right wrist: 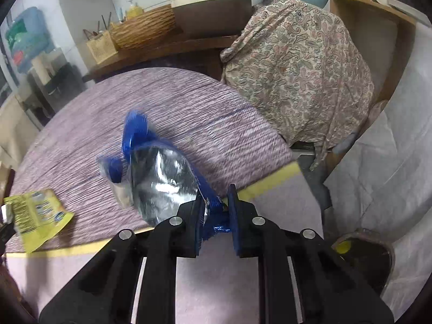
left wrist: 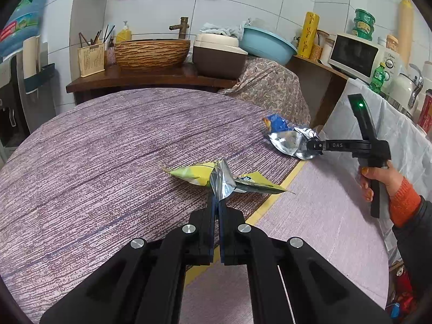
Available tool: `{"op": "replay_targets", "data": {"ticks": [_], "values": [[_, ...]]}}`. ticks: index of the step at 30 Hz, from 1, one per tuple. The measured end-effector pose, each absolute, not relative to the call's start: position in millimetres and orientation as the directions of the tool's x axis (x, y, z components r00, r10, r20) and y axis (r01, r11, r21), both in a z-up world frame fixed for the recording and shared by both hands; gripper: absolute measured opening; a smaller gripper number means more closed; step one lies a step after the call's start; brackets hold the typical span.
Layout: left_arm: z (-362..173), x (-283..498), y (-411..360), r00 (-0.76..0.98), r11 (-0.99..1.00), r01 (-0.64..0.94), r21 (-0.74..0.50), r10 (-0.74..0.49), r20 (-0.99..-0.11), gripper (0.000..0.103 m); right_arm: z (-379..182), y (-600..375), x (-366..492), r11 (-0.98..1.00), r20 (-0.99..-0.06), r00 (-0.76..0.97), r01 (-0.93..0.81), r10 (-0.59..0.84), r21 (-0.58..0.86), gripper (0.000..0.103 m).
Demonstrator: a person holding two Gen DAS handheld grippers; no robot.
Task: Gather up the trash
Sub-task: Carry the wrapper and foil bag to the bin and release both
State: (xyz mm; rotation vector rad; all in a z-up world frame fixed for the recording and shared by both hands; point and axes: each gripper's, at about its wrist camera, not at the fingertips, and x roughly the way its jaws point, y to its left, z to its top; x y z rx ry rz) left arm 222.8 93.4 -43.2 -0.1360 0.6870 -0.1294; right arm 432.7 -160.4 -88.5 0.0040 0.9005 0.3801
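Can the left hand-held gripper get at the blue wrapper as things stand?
Probably not: the left hand-held gripper is shut on the yellow wrapper, and the right hand-held gripper already grips the blue wrapper. The table between them is otherwise bare.

A round table (left wrist: 94, 145) under a purple woven cloth carries a crumpled yellow foil wrapper (left wrist: 194, 174) near, and a blue foil wrapper (left wrist: 286, 137) far right.
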Motion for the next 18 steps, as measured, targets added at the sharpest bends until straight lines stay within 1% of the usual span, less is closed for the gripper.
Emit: {"op": "replay_targets", "data": {"ticks": [3, 7, 9, 11, 15, 18], "values": [[-42.8, 221.3, 92.2, 0.768, 0.982, 0.082, -0.169, -0.17, -0.617, 0.003, -86.0, -169.2, 408.4, 0.92, -0.742, 0.557, -0.323, 0.373, 0.221, 0.016], [-41.9, 218.1, 84.0, 0.773, 0.978, 0.113, -0.174, -0.197, -0.604, 0.003, -78.4, -181.1, 361.7, 0.908, -0.696, 0.596, -0.355, 0.402, 0.221, 0.015], [-40.5, 216.2, 79.3, 0.777, 0.976, 0.127, -0.176, -0.208, -0.594, 0.003, -74.0, -194.9, 338.3, 0.909, -0.67, 0.619, -0.345, 0.409, 0.236, 0.015], [-36.7, 211.6, 71.8, 0.79, 0.976, 0.145, -0.165, -0.214, -0.575, 0.003, -70.3, -212.0, 310.9, 0.923, -0.652, 0.656, -0.307, 0.381, 0.23, 0.015], [-28.5, 205.0, 54.4, 0.789, 0.962, 0.188, -0.2, -0.269, -0.553, 0.003, -65.0, -247.1, 253.9, 0.942, -0.6, 0.727, -0.253, 0.335, 0.22, 0.015], [-21.8, 197.6, 30.9, 0.793, 0.959, 0.223, -0.173, -0.282, -0.54, 0.003, -67.5, -277.3, 211.8, 0.957, -0.576, 0.767, -0.183, 0.282, 0.225, 0.015]]}}
